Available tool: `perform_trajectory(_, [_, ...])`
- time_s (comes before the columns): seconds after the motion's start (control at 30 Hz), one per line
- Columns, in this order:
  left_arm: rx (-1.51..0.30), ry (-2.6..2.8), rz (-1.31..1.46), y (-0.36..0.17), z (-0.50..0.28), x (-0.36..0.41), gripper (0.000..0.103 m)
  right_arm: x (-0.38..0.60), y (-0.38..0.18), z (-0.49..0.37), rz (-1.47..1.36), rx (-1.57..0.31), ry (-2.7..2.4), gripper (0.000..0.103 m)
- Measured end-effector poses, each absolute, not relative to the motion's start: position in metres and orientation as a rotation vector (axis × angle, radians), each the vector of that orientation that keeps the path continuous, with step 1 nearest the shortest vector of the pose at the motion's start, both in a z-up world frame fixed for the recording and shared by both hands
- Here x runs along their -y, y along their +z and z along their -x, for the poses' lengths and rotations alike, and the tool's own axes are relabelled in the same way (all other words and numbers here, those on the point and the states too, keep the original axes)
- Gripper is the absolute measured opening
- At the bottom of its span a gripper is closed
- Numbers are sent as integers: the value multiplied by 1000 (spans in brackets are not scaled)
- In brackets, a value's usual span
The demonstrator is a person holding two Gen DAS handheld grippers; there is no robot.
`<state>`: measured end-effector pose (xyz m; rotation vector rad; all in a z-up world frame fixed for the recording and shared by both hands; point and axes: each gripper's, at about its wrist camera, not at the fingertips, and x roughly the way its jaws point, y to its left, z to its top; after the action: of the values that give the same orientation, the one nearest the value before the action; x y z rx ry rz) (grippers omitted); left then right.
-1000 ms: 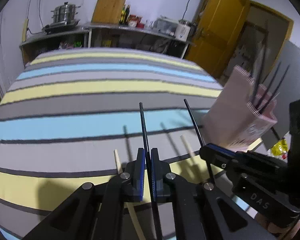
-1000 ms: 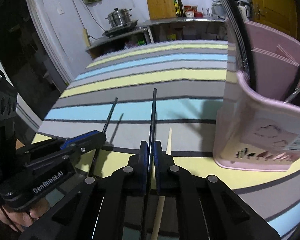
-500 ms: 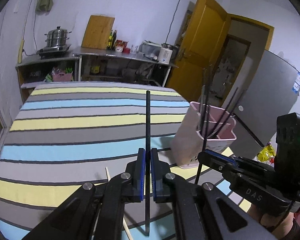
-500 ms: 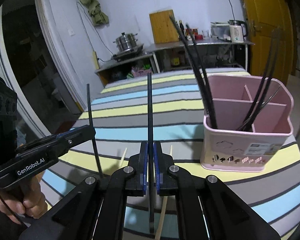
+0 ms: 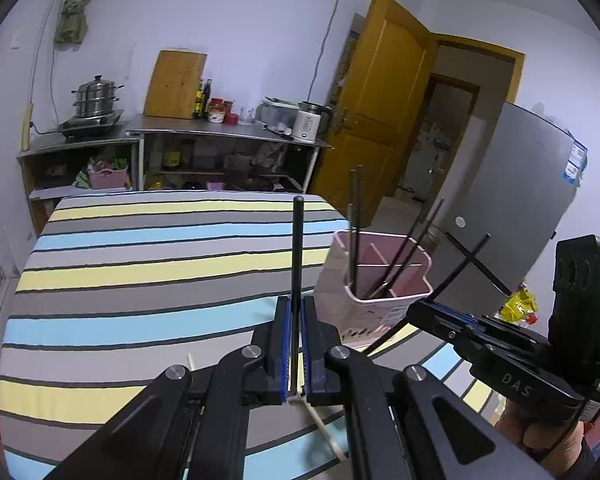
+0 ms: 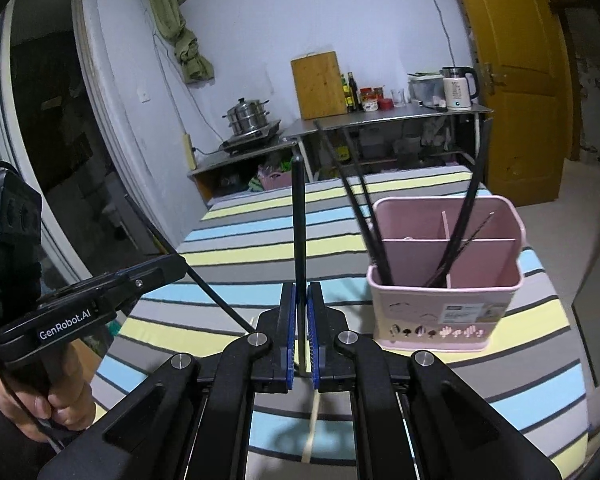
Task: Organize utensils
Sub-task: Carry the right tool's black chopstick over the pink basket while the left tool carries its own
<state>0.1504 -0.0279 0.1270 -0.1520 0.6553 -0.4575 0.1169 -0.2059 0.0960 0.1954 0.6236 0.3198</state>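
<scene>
A: Pose check. In the left wrist view the left gripper [image 5: 296, 344] sits at lower centre, aimed down over the striped tabletop [image 5: 140, 264]. Its jaws are pressed onto a black chopstick [image 5: 297, 256] that stands nearly upright, tip near frame centre.

B: And the other one?

A: In the right wrist view the right gripper [image 6: 300, 332] is at lower centre, same downward slant. It pinches a second black chopstick [image 6: 299, 224], also upright between the blue pads [image 6: 287, 332]. A hand [image 6: 56, 396] at lower left grips the left tool's handle.

B: Where is the holder relative to the claws?

A: The pink utensil holder [image 6: 444, 304] stands on the table at centre right of the right wrist view, to the right of the pinched stick and apart from it. Several black chopsticks [image 6: 374, 232] lean inside its compartments. In the left wrist view it is right of centre, just beyond the jaws.

B: Anything loose?

A: A pale wooden chopstick [image 6: 311, 428] lies on the table under the right gripper, bottom centre.
</scene>
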Motion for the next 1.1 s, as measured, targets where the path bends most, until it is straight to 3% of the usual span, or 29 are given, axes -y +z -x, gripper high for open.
perform_trajectory(0.47, [-693,-546,165,134,-161,62,4,241,104,-102,-232,-602,252,6])
perform_trajectory(1.1, [-544,-610,207,209,-209,98,4,289,173,-126,-252,-423,156,6])
